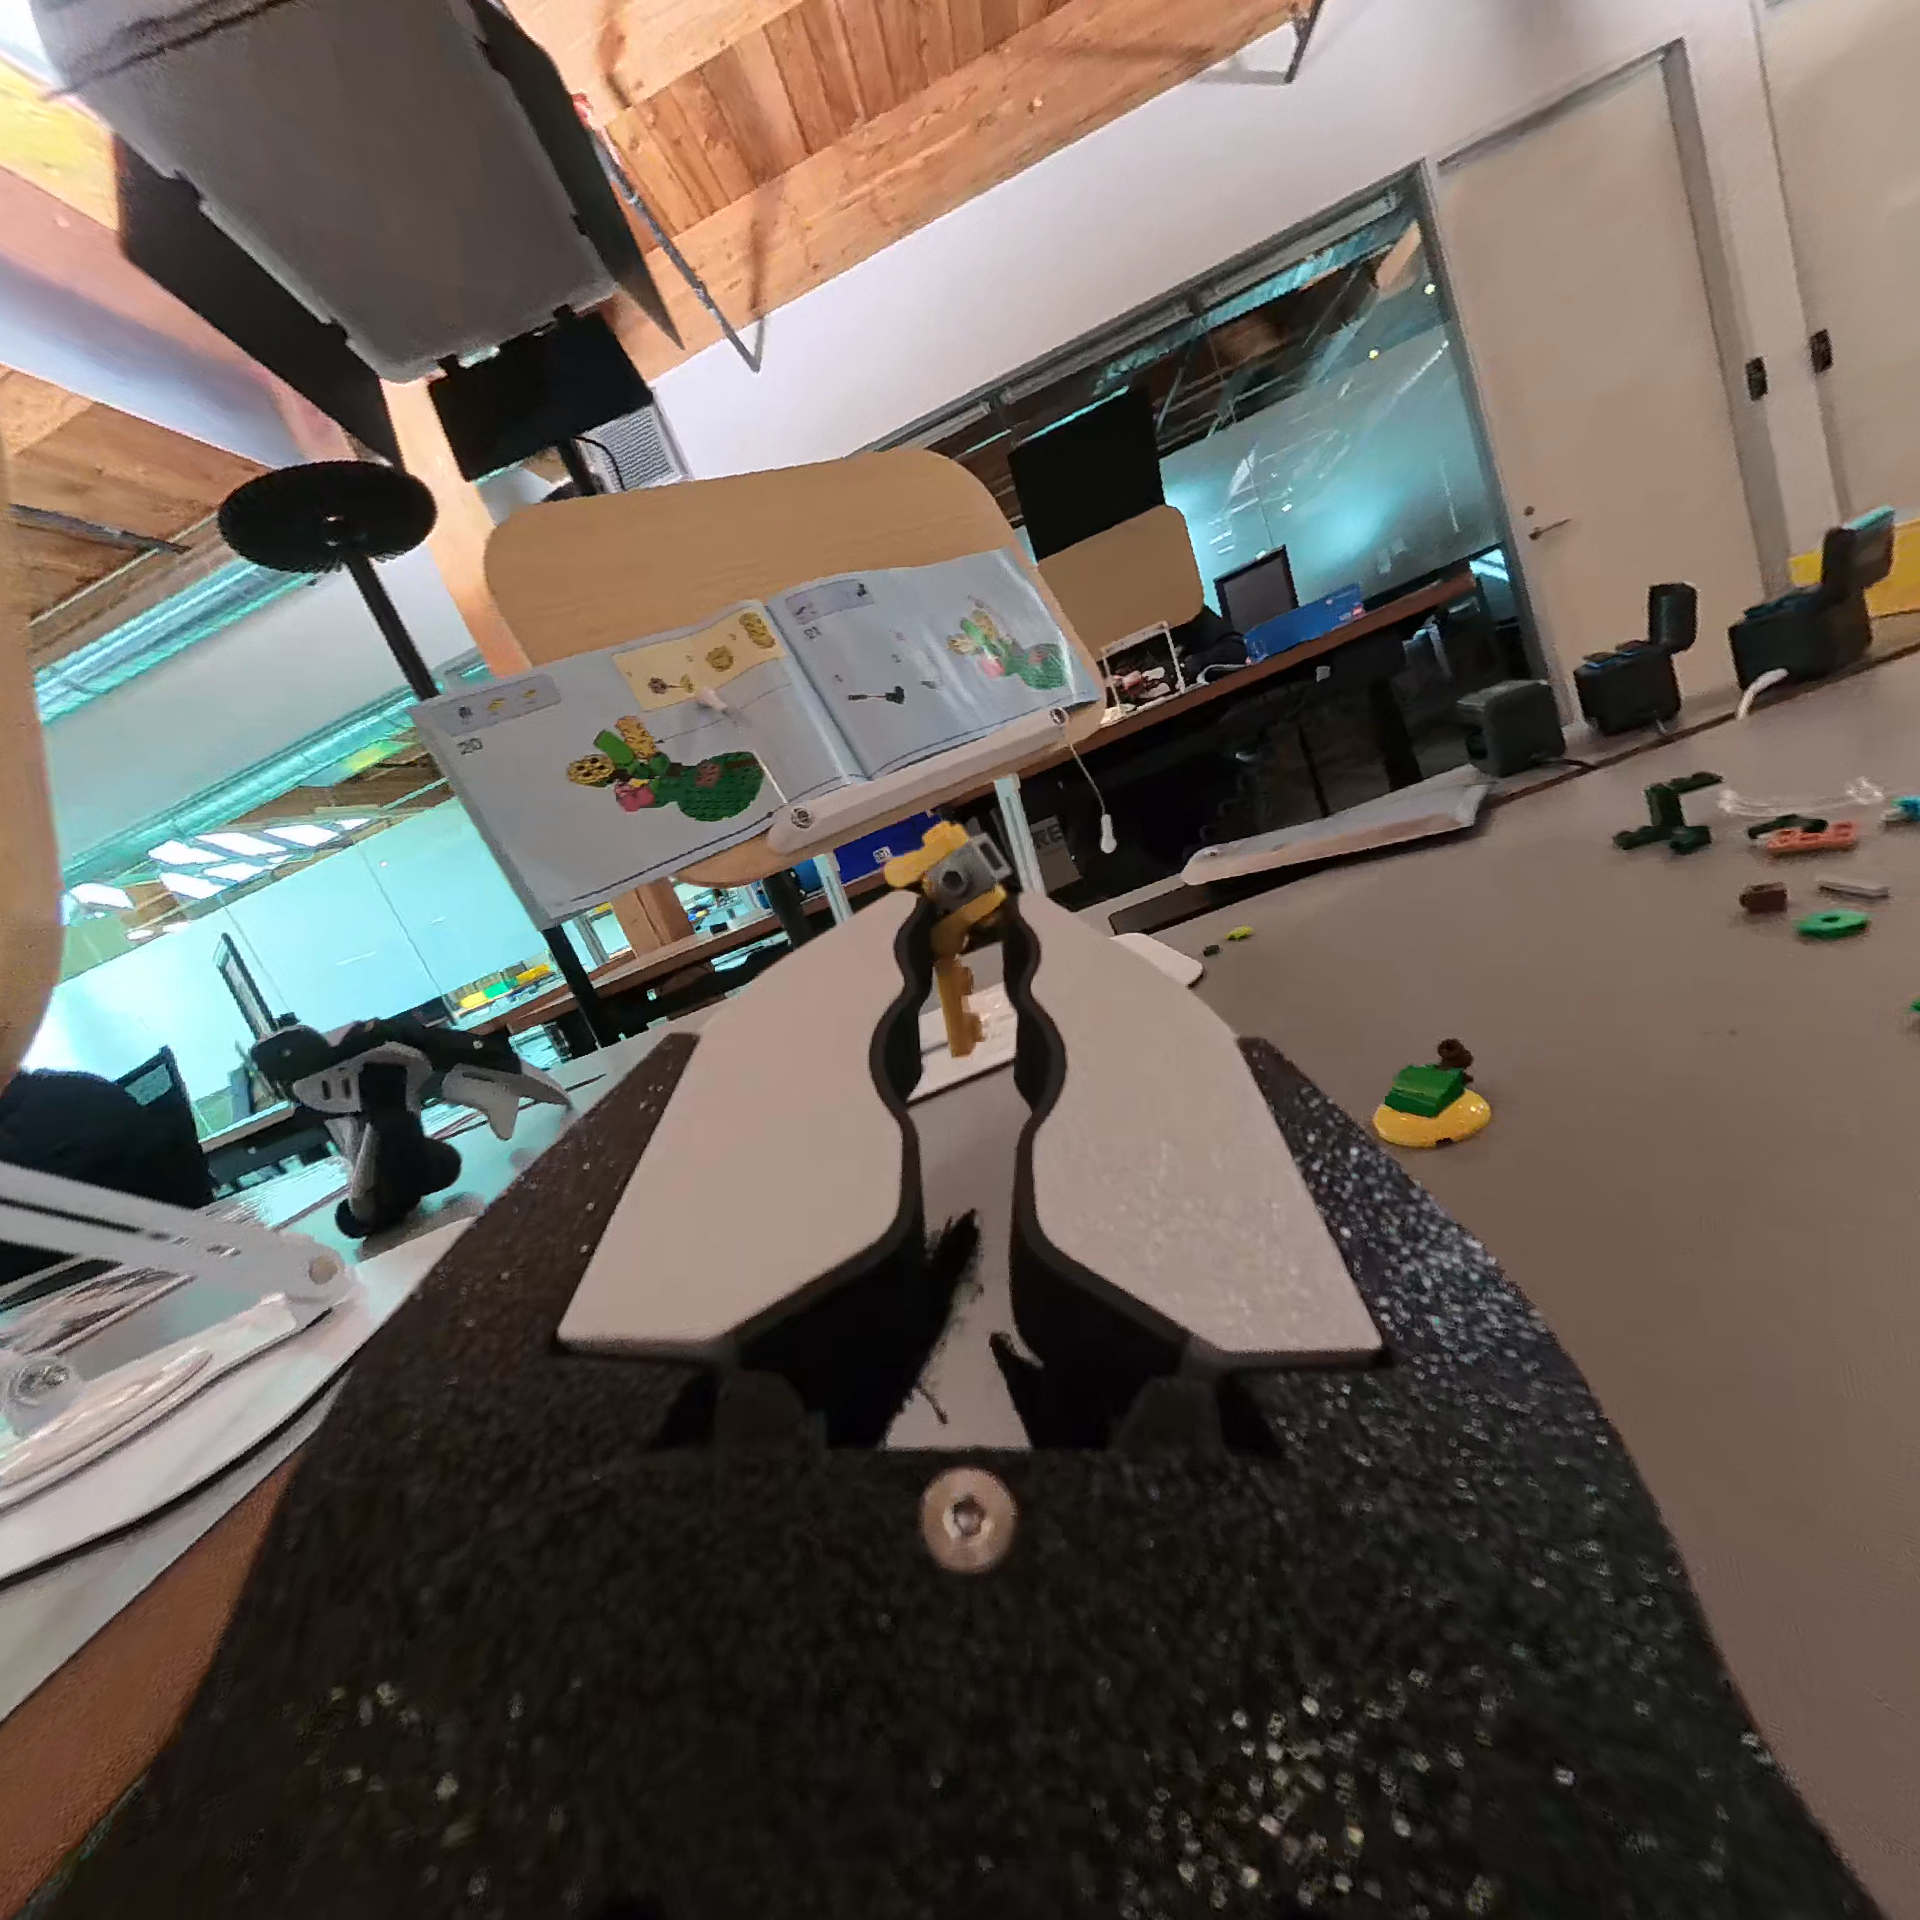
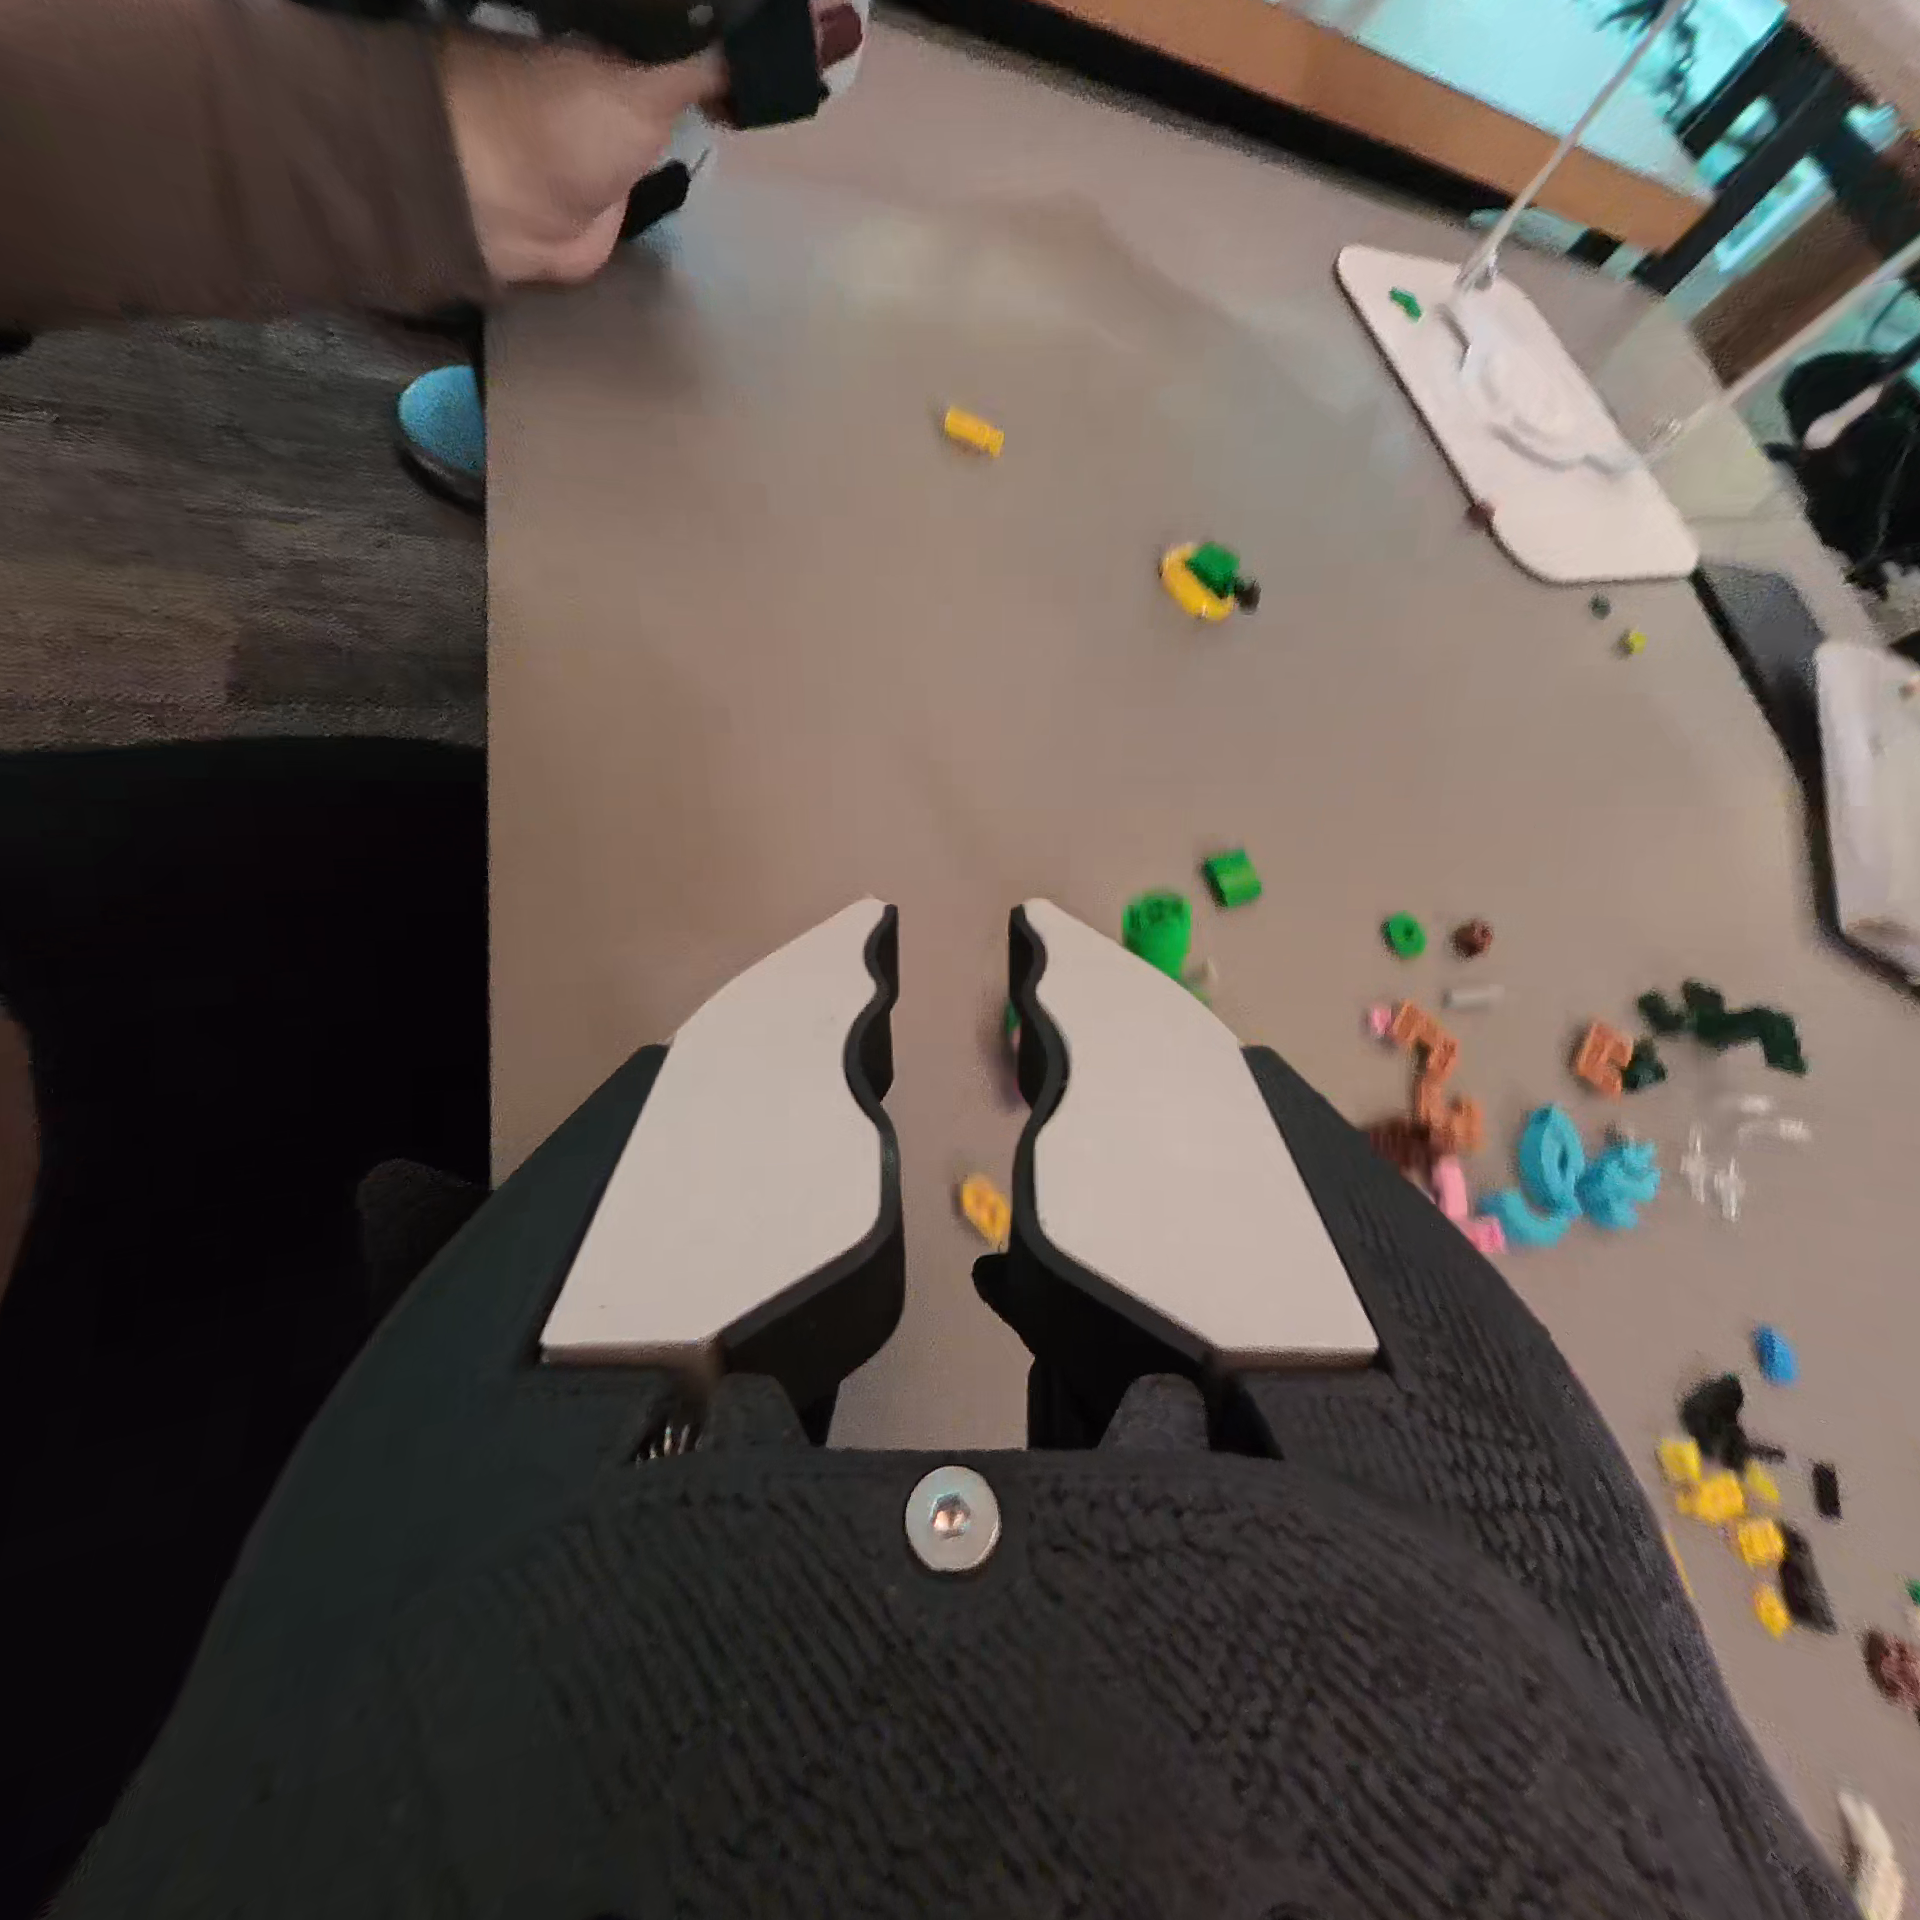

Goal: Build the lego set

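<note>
In the left wrist view my left gripper (image 1: 961,914) is shut on a small yellow and grey lego assembly (image 1: 951,894), held up above the table in front of the open instruction booklet (image 1: 769,717). A yellow and green sub-build (image 1: 1432,1103) lies on the grey table to the right. In the right wrist view my right gripper (image 2: 953,914) is open and empty above the table. A green round piece (image 2: 1155,927) lies just right of its tip, and a small yellow piece (image 2: 985,1207) shows between its fingers. The yellow and green sub-build (image 2: 1205,582) lies farther ahead.
Several loose bricks in orange, pink, blue, dark green and yellow (image 2: 1538,1132) are scattered at the right. A yellow pin (image 2: 974,430) lies far ahead. The white stand base (image 2: 1517,416) sits at the far right. A person's hand (image 2: 561,177) is at the top left. The table edge (image 2: 486,727) runs along the left. My right fingertips sit around 25 cm from my left ones. From my left tips it is roughly 12 cm to the yellow pin (image 2: 974,430); from my right, 25 cm.
</note>
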Available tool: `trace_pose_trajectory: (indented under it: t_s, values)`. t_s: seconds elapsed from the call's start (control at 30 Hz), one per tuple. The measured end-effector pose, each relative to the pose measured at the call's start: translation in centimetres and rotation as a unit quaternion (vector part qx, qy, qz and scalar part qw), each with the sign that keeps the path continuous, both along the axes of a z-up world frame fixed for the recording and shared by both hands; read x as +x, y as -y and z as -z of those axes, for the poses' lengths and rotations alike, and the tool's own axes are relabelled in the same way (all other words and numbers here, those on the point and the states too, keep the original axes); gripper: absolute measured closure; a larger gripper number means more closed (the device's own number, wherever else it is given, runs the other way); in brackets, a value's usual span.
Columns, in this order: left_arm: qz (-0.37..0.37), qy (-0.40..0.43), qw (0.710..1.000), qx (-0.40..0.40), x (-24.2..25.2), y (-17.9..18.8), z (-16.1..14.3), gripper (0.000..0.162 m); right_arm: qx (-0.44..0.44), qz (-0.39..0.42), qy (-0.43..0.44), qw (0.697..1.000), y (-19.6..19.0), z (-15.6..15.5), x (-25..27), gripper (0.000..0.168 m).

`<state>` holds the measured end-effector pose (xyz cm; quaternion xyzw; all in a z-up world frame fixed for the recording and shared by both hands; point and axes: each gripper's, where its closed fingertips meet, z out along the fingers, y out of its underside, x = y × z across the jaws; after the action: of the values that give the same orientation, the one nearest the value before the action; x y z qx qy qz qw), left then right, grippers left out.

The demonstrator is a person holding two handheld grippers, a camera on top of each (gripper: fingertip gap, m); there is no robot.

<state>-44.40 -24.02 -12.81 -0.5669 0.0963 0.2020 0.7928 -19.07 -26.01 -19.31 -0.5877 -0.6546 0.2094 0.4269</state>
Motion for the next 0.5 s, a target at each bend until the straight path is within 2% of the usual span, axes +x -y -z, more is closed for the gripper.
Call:
trace_pose_trajectory:
  t_s: [0.2,0.3,0.5]
  values:
    - [0.012,0.024,0.999,0.022,-0.5,1.5,-0.5,0.150,0.017,-0.047,0.020,0.999,1.9,-0.3,-10.4,0.148]
    - [0.011,0.027,0.999,0.027,-0.9,2.1,-0.5,0.150,0.025,-0.121,0.077,0.989,1.6,0.8,-13.8,0.145]
    - [-0.006,0.000,1.000,0.028,-1.8,2.3,-0.7,0.150,0.069,-0.272,0.200,0.939,-0.4,2.7,-17.3,0.142]
